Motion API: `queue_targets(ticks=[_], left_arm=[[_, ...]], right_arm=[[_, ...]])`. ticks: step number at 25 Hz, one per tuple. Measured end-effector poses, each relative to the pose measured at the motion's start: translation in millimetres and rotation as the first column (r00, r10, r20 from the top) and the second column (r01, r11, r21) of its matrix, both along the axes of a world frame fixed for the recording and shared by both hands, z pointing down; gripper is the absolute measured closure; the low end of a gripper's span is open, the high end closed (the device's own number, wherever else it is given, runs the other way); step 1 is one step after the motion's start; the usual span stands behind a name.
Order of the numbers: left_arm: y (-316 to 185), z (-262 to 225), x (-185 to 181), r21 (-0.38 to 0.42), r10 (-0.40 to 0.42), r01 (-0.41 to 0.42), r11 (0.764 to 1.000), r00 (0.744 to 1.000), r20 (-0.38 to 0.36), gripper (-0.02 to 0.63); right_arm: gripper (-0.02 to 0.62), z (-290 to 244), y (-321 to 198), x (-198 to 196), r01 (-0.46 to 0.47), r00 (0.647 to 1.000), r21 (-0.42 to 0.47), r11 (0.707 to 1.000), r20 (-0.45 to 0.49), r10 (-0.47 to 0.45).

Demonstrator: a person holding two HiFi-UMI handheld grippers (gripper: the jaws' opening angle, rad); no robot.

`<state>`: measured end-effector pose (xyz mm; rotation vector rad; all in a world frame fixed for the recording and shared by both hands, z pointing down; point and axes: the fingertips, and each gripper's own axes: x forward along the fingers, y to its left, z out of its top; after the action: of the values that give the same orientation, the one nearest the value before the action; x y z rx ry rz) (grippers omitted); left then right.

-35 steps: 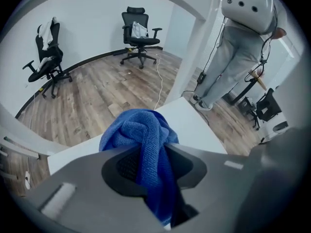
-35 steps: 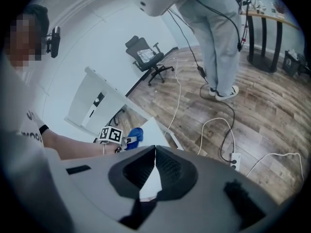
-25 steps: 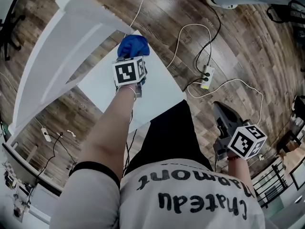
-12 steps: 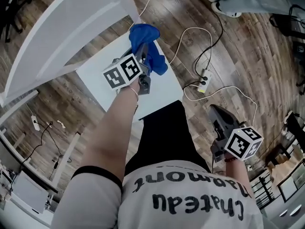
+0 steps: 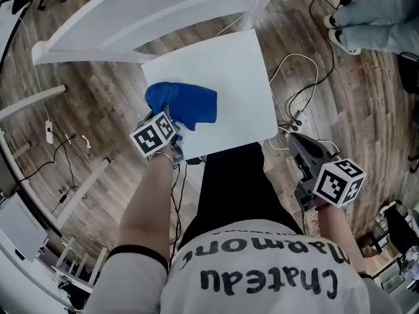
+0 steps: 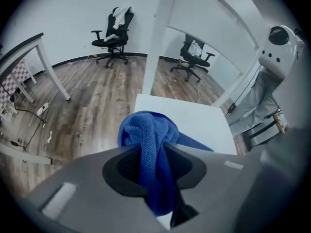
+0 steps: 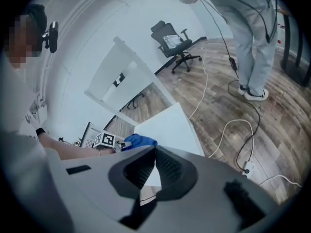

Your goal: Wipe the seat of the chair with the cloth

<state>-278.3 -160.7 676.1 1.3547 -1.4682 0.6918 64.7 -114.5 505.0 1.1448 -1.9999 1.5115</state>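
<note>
Head view: a person stands at the near edge of a white chair seat (image 5: 229, 70), a gripper in each hand.
Left gripper (image 5: 171, 118): reaches over the seat's left near part, its marker cube facing up.
Left jaws: clamped on a fold of the blue cloth (image 6: 151, 140), which bulges out past the tips.
Cloth position: bunched on the left side of the seat (image 6: 194, 118), close to the left edge; it seems to rest on the surface.
Right gripper (image 5: 300, 146): held off the seat, beside its right near corner, above the wood floor (image 5: 111, 97).
Right jaws: pressed together at the tips, with nothing between them.
Backrest (image 5: 150, 8): white, at the seat's far side.
Floor: white cables (image 5: 304, 77) trail to the right of the chair.
Bystander: the legs (image 5: 373, 8) of another person show at top right.
</note>
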Motion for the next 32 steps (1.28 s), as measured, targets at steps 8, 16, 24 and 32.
queue_targets(ticks=[8, 16, 24, 32], left_arm=[[-6, 24, -2, -0.068, 0.075, -0.074, 0.995, 0.997, 0.018, 0.497], [-24, 30, 27, -0.071, 0.065, -0.062, 0.996, 0.997, 0.041, 0.497], [-58, 30, 105, -0.048, 0.256, -0.256, 0.965, 0.967, -0.017, 0.495], [-69, 29, 218, -0.009, 0.368, -0.380, 0.925, 0.902, -0.225, 0.497]], right_arm=[[0.581, 5, -7, -10, 0.061, 0.998, -0.013, 0.998, -0.011, -0.061], [0.581, 17, -2, 23, -0.067, 0.998, -0.039, 0.997, -0.006, 0.067], [0.581, 17, 29, 75, -0.249, 0.969, -0.043, 0.968, -0.013, 0.248], [0.581, 18, 69, 129, -0.415, 0.910, -0.040, 0.909, -0.024, 0.415]])
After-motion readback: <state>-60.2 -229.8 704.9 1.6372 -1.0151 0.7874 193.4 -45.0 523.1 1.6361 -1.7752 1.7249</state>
